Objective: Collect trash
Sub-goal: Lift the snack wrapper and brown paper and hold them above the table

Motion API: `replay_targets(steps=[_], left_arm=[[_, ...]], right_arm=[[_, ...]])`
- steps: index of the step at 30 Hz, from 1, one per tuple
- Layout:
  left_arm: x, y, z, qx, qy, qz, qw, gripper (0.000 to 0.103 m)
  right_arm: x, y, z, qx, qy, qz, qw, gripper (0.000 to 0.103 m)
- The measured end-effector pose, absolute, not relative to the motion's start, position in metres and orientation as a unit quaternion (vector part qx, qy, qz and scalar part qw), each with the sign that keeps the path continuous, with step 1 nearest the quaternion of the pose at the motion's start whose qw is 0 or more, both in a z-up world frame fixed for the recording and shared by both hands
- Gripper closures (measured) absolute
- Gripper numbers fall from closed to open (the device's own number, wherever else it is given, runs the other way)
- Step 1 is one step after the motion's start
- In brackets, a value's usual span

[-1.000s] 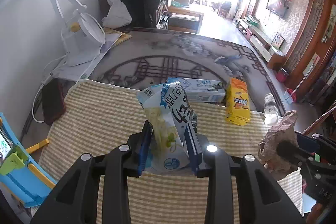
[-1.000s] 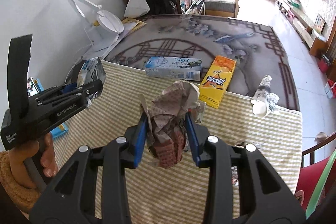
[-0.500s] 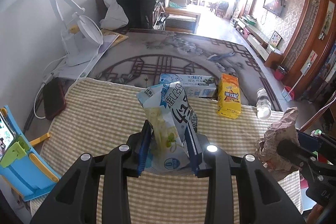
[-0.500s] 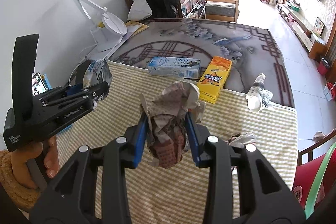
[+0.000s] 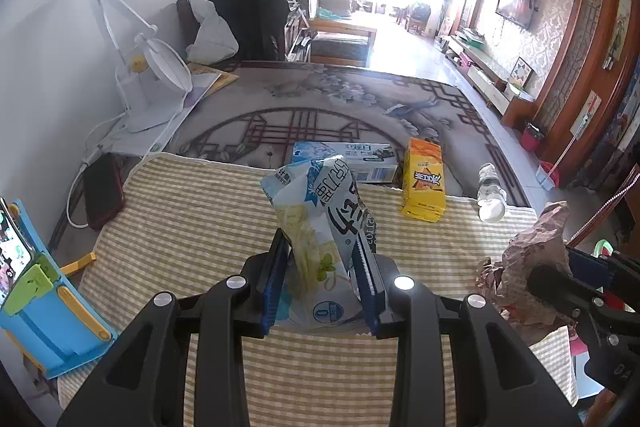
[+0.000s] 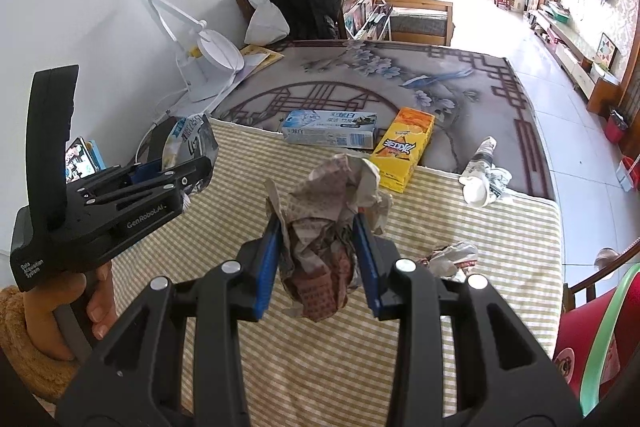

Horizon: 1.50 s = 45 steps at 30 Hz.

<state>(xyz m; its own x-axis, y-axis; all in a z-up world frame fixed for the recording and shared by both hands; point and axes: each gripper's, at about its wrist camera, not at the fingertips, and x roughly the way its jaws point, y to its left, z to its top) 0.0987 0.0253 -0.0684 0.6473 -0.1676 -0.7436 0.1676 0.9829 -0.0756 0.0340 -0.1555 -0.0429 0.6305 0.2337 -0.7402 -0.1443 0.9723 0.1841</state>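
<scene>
A: Both hands full?

B: Yes. The left gripper (image 5: pixel 320 279) is clamped on a snack bag (image 5: pixel 320 227) standing upright between its pads; the right gripper (image 6: pixel 318 267) pinches a crumpled paper wad (image 6: pixel 328 227). Both hang above the striped cloth (image 5: pixel 192 211) on the counter.

A: What's left?

B: A small paper scrap (image 6: pixel 450 257) lies just right of the right gripper, nearer that hand. No bin shows.
</scene>
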Motion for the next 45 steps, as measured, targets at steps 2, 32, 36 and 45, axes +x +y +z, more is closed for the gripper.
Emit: replay_targets(steps=[2,32,36,45], left_arm=[[0.097,0.024,-0.068,0.001,0.41,-0.092,0.907,0.072],[0.034,-0.064,-0.06,-0.012,0.412,-0.017,0.911,0.072],[0.02,-0.081,-0.058,-0.014,0.411,-0.004,0.912,0.072],[-0.003,-0.11,-0.051,-0.012,0.405,0.013,0.914,0.072]], right_arm=[[0.031,-0.157,-0.041,0.054,0.415,0.105,0.902,0.068],[-0.007,-0.249,-0.036,0.046,0.406,0.184,0.894,0.068],[-0.013,-0.266,-0.036,0.044,0.404,0.201,0.891,0.068],[-0.028,-0.297,-0.033,0.047,0.399,0.221,0.889,0.068]])
